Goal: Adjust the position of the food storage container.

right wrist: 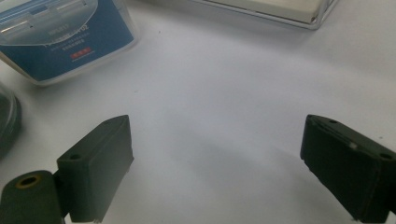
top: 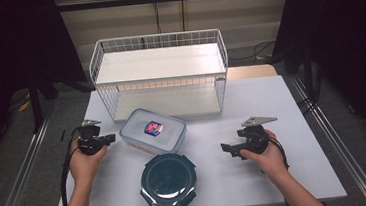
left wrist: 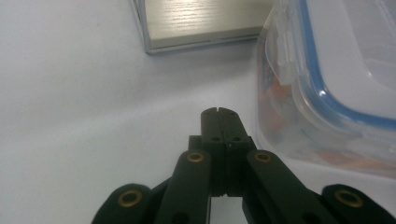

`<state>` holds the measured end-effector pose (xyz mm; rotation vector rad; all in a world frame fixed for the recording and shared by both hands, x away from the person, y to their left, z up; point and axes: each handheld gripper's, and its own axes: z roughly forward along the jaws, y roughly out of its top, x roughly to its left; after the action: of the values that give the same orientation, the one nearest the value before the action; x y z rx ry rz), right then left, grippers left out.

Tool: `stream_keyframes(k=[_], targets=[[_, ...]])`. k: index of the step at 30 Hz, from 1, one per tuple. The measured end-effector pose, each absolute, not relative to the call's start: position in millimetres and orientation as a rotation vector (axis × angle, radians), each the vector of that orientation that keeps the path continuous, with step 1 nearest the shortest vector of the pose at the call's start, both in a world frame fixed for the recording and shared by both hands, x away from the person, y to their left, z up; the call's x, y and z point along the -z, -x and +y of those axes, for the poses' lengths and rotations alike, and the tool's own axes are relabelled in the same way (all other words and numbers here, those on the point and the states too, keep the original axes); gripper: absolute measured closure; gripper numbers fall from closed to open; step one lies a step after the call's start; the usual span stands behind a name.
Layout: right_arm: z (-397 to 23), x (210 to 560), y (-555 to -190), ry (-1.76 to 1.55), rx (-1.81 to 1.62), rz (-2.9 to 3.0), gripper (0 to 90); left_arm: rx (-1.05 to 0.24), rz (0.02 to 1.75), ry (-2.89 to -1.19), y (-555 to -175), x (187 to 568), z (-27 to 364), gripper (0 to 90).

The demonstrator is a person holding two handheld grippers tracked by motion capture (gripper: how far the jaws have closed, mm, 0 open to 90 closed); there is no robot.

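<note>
**Two hand-held grippers rest on the table beside two food containers**

A white rectangular table (top: 251, 102) carries a white wire two-tier rack (top: 161, 75) along its far edge. In front of the rack, touching or just beside its lower shelf, lies a clear rectangular plastic container with a blue-sealed lid (top: 153, 130), set at a slant and bearing a small red and blue label. Nearer the person sits a round dark teal container lid with four clip tabs (top: 168, 179), just beside the rectangular container's near edge.

The left gripper (left wrist: 218, 114) is held in the person's left hand (top: 86, 161) at the table's left side, close to the rectangular container's left end. Its jaws are pressed together with nothing between them, the tips low over the bare tabletop.

The right gripper (right wrist: 217, 158) is held in the right hand (top: 268, 158) to the right of the round lid, well apart from it. Its jaws are spread wide over bare table, pointing toward the rectangular container, gripping nothing.
</note>
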<state>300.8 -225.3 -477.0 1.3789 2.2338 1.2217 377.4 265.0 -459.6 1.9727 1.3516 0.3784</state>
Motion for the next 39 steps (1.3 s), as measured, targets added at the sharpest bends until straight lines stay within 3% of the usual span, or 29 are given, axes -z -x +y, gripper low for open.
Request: stream_keyframes(k=[15, 39], targets=[[-236.5, 476.6, -289.9, -1.404, -1.217, 2.198, 9.0, -0.362, 1.273, -1.970, -393.3, 464.3, 248.3, 90.0], [-234.5, 475.1, -289.7, -1.399, -1.225, 2.200, 9.0, -0.247, 1.243, -2.056, -379.6, 461.5, 233.6, 90.0]])
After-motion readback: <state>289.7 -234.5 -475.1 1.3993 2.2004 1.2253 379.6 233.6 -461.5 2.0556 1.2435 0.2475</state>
